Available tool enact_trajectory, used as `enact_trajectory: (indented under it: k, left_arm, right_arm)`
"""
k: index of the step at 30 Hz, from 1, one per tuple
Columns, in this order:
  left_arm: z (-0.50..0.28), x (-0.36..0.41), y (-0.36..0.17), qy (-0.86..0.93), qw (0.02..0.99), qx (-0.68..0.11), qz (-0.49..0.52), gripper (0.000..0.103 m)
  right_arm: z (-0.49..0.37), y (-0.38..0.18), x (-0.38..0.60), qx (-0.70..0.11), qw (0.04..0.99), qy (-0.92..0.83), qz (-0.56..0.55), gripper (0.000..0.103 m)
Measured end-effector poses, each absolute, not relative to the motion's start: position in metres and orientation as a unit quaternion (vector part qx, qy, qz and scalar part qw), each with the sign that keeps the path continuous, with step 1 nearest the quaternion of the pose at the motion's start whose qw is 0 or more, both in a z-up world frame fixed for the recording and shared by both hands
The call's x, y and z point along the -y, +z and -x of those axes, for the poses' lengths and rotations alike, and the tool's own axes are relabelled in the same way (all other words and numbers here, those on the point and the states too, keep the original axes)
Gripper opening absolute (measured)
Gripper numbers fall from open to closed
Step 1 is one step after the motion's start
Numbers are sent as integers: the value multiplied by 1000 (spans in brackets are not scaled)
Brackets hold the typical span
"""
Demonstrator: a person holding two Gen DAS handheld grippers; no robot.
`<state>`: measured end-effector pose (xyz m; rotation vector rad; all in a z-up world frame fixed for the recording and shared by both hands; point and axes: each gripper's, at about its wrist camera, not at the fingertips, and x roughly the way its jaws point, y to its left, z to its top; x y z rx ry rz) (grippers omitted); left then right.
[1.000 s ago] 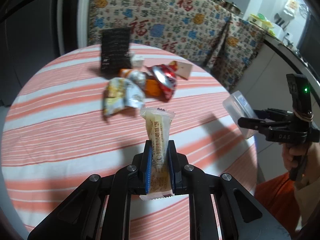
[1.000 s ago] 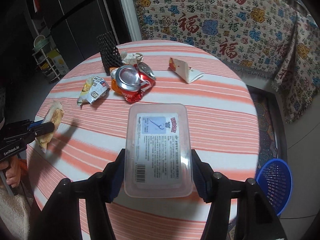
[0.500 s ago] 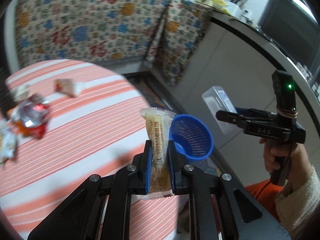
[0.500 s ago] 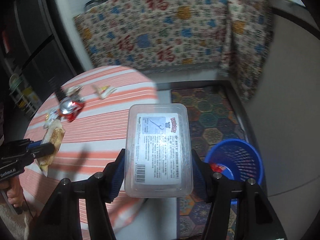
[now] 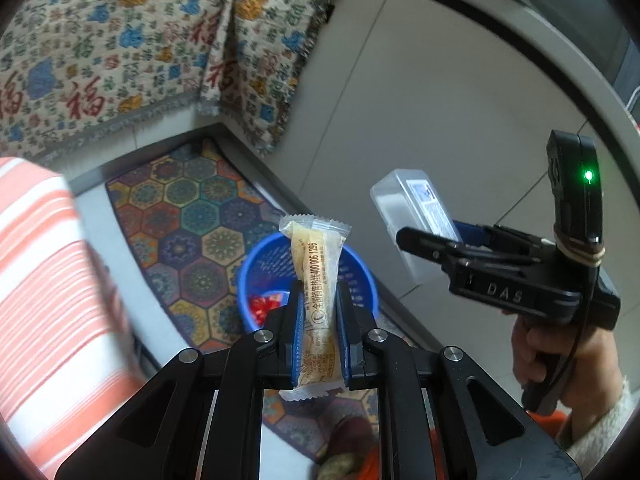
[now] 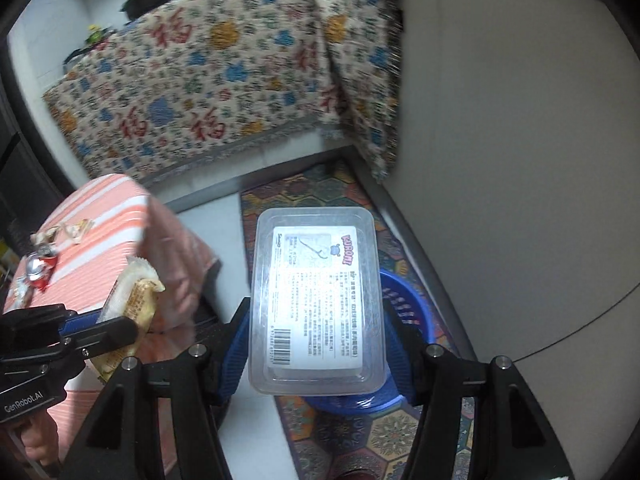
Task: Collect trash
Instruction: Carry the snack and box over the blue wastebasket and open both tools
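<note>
The left gripper (image 5: 318, 312) is closed on a snack wrapper (image 5: 316, 276), a clear packet with yellowish content. On the wrapper the digits "400 006 1296" can be read beside Chinese print that is too small to read. The right gripper (image 6: 316, 344) clamps a clear plastic box (image 6: 314, 304) by its two long sides. The white label of the box carries the word "KUROMI", a small drawing, dense small text and a barcode. The body of the right gripper shows the letters "DAS" in the left wrist view, and the left one shows "GenRobot.AI" in the right wrist view.

Both grippers are over a blue plastic basket (image 5: 360, 276) that stands on a patterned rug (image 5: 192, 216) with coloured hexagons. Something red (image 5: 262, 306) lies at the bottom of the basket. In the right wrist view the box hides most of the basket.

At the left is the table with an orange striped cloth (image 6: 100, 216). A crushed red can (image 6: 40, 266) and some paper scraps (image 6: 74, 230) lie on it. Behind hangs a fabric (image 5: 120, 40) with red "福" characters.
</note>
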<state>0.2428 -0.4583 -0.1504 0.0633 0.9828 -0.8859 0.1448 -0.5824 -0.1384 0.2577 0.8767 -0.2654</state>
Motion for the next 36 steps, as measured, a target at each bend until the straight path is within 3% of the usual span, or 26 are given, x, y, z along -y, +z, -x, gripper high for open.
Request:
enact_trajectory:
  k: [9,23,24,25,27,29,30,36]
  left_arm:
    - [-256,503,-195,-410,778,-474,-44,13]
    - [-273,551,-250,-403,766,-498,-51,15]
    - [-274,554,-254,-400,767,-499,-54,23]
    - [-275,555,-258,-401,764,-502,-54,43]
    - [-277,557,-262,-398,764,-504,-55,63]
    - [-277,555,-257,-398,769,-497,-58,64]
    - [-278,553,-253,-398,770,-495,-58,65]
    - [-275,514,-205,-390,792,-469,-25,71]
  right_arm:
    - [-152,-195,635,-440,869,-144,-174,61]
    - [-161,-226,672,-447,852,-151,-227,62]
    - [-162,-229,672,-446,851,-152,-230,62]
    - [-163,-231,673,-444,851,-154,-234,62]
    - [-166,-236,675,-448,846,-154,-245,62]
    - [-168,-237,675,-448,845,-153,-248,64]
    - [-169,-235,674,-447,846,-154,-245,71]
    - [-165,-208,665,-419,867,-161,-217,73]
